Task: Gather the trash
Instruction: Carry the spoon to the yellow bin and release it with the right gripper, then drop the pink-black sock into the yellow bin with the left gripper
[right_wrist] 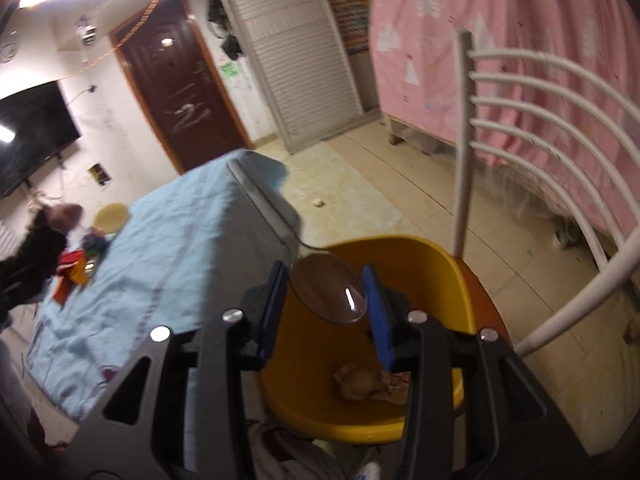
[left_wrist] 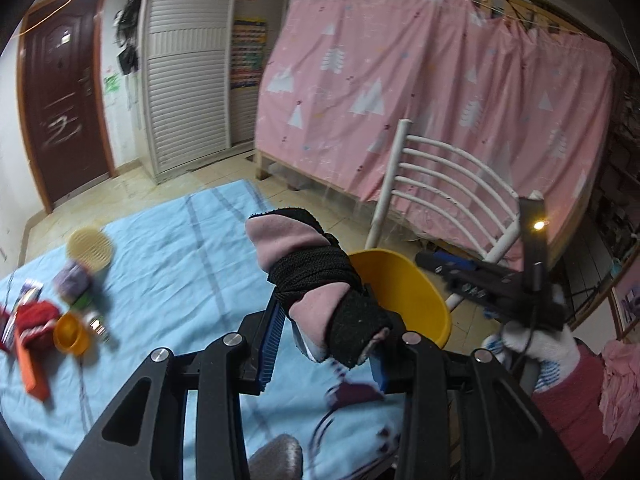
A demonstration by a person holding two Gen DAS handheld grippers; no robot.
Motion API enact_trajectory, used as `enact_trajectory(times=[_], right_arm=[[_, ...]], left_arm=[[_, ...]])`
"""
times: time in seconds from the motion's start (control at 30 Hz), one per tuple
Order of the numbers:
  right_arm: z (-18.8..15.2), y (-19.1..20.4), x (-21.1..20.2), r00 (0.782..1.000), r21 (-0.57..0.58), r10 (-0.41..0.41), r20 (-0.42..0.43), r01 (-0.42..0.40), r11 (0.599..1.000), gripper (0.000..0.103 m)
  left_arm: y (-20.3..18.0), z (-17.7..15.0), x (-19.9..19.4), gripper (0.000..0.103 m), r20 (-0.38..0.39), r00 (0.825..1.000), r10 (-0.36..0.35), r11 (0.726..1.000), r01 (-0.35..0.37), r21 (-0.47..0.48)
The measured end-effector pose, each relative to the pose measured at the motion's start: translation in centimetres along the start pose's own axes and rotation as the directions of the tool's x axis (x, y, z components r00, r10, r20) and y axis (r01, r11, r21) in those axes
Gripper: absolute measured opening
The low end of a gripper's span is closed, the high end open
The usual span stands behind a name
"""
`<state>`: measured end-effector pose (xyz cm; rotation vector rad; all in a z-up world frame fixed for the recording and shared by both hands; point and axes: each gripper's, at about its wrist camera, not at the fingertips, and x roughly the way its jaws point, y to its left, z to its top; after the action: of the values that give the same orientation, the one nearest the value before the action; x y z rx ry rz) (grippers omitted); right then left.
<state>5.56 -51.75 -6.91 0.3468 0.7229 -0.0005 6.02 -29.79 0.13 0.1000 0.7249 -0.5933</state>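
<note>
My left gripper (left_wrist: 324,344) is shut on a pink and black cloth bundle (left_wrist: 308,272) and holds it above the blue tablecloth (left_wrist: 172,248), just left of the yellow bin (left_wrist: 404,296). My right gripper (right_wrist: 326,304) is shut on a metal spoon (right_wrist: 326,290) by its bowl, handle pointing away, right over the yellow bin (right_wrist: 424,264). Crumpled trash (right_wrist: 368,386) lies in the bin's bottom. The right gripper also shows in the left wrist view (left_wrist: 480,276).
Small items lie at the table's left: an orange cup (left_wrist: 72,334), a red cloth (left_wrist: 34,322), a cream round lid (left_wrist: 90,248). A white chair (left_wrist: 444,184) stands behind the bin, before a pink curtain (left_wrist: 420,80).
</note>
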Motion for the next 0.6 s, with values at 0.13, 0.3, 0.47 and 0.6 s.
enact_trajectory(times=[0.13, 0.3, 0.47, 0.6], right_arm=[[-0.5, -1.6, 0.2, 0.999, 0.047, -0.038, 0.010, 0.038, 0.998, 0.062], [-0.1, -4.0, -0.9, 0.994, 0.120, -0.092, 0.058, 0.085, 0.989, 0.064], [0.1, -6.1, -1.7, 0.990, 0.188, -0.113, 0.087, 0.095, 0.978, 0.067], [0.2, -7.0, -2.1, 0.987, 0.220, -0.119, 0.105, 0.093, 0.971, 0.068]], left_arm=[[-2.2, 1.2, 2.3, 0.028, -0.011, 0.999, -0.044, 0.999, 0.044, 0.030], [-5.3, 2.4, 5.9, 0.028, -0.052, 0.994, -0.096, 0.993, 0.099, 0.061], [-8.0, 2.9, 9.1, 0.029, -0.091, 0.991, -0.103, 0.989, 0.111, 0.096], [-8.7, 2.9, 11.2, 0.047, -0.111, 0.990, -0.082, 0.990, 0.094, 0.105]])
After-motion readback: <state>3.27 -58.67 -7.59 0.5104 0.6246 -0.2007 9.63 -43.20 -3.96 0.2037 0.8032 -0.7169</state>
